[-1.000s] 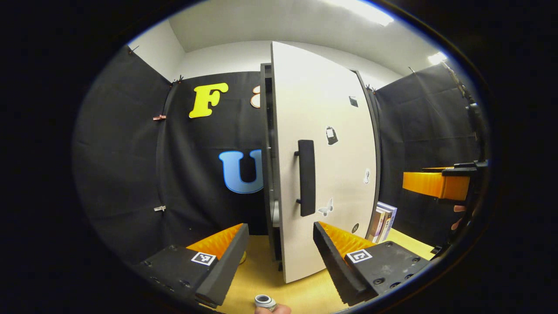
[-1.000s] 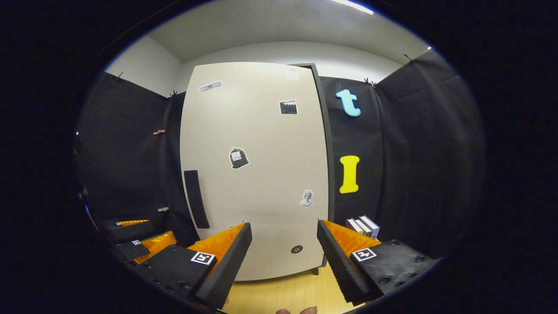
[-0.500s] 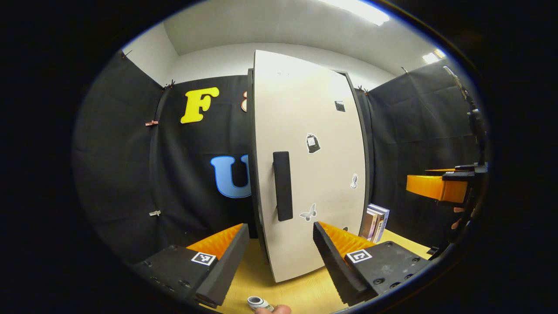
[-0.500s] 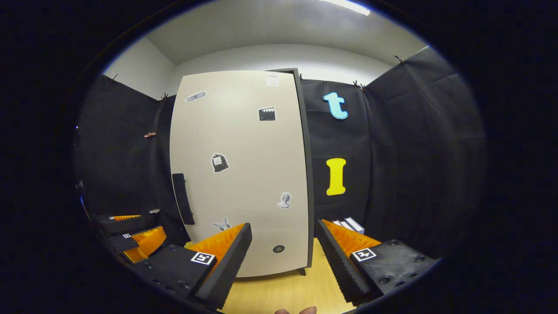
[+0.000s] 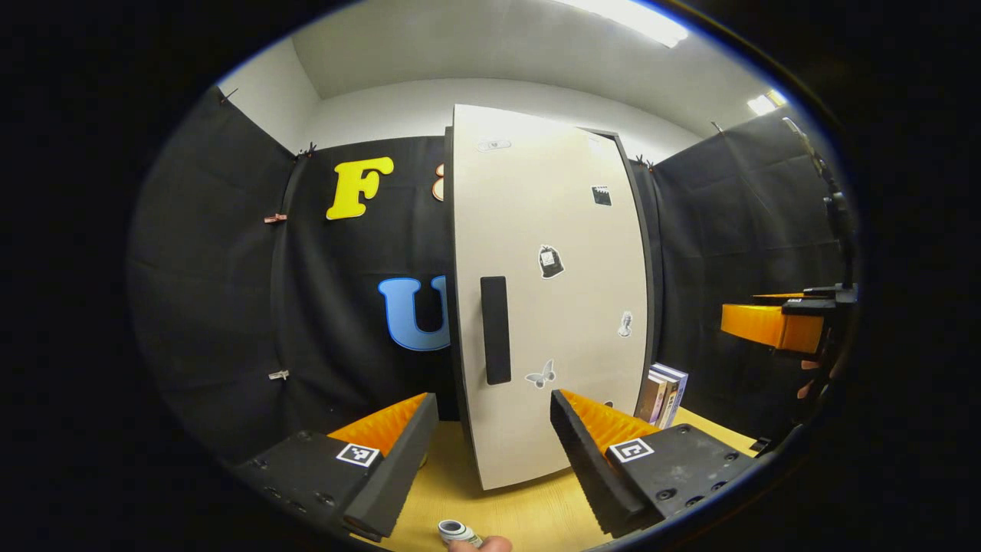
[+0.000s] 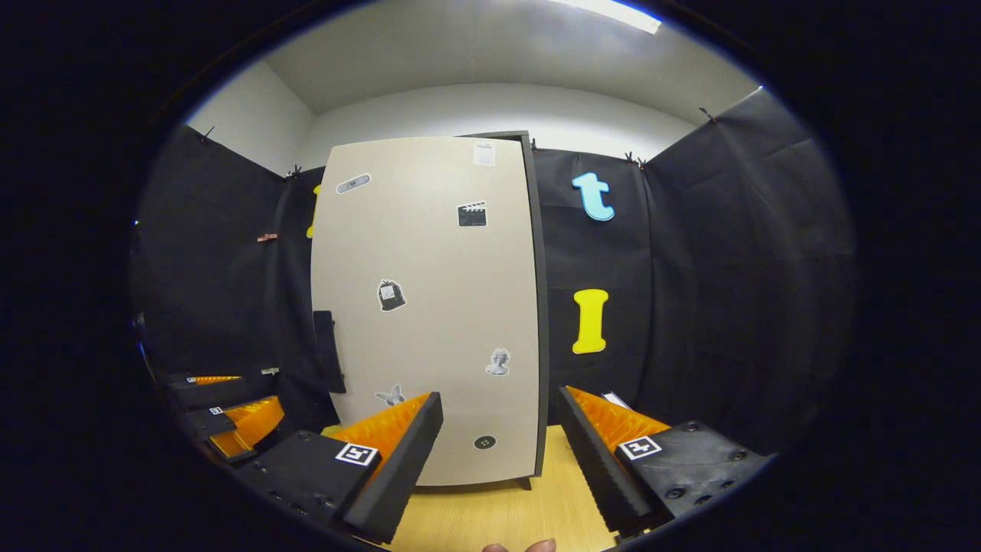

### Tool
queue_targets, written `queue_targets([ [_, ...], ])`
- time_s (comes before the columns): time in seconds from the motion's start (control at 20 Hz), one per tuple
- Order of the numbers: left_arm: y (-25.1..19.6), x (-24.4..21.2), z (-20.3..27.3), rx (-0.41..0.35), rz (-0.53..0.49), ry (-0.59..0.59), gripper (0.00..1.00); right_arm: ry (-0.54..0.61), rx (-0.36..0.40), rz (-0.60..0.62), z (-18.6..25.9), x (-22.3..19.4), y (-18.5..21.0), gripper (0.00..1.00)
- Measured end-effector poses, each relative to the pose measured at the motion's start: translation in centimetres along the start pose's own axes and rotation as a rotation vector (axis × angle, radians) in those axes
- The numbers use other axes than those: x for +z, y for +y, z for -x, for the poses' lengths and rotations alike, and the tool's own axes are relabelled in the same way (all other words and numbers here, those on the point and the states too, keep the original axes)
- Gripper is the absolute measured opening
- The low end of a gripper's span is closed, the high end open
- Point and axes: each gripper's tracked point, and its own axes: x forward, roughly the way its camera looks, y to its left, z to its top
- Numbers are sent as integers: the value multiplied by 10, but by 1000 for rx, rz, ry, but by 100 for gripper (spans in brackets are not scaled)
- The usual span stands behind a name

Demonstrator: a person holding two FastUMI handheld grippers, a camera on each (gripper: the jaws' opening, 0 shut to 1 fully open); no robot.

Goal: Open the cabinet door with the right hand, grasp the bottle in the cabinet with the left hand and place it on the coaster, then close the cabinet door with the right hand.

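Nearest, the left gripper (image 5: pixel 487 452) hangs over the wooden table (image 5: pixel 529 514) with its jaws spread wide and nothing between them. A bottle (image 5: pixel 457 530) sits at the very near edge of the left gripper view, only its capped top visible, so whether it stands on a coaster I cannot tell. The right gripper (image 6: pixel 498 452) is likewise gaping and empty, and appears again at the right edge of the left gripper view (image 5: pixel 770 326). Beyond both, the cabinet door (image 5: pixel 548 299) looks flush against the cabinet, its dark handle (image 5: pixel 496 330) on the left side untouched. A few books (image 5: pixel 665 395) stand just right of the cabinet. With the bottle out and the door apparently shut, this reads as the closing step finishing. Next, if the door isn't fully seated, the right gripper needs a gentle push near the handle.
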Motion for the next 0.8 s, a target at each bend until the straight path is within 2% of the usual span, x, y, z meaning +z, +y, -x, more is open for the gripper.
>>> queue_targets([
  [0.8,0,9,1,17,2,-25,93,5,-25,24,7,-6,-6,98],
])
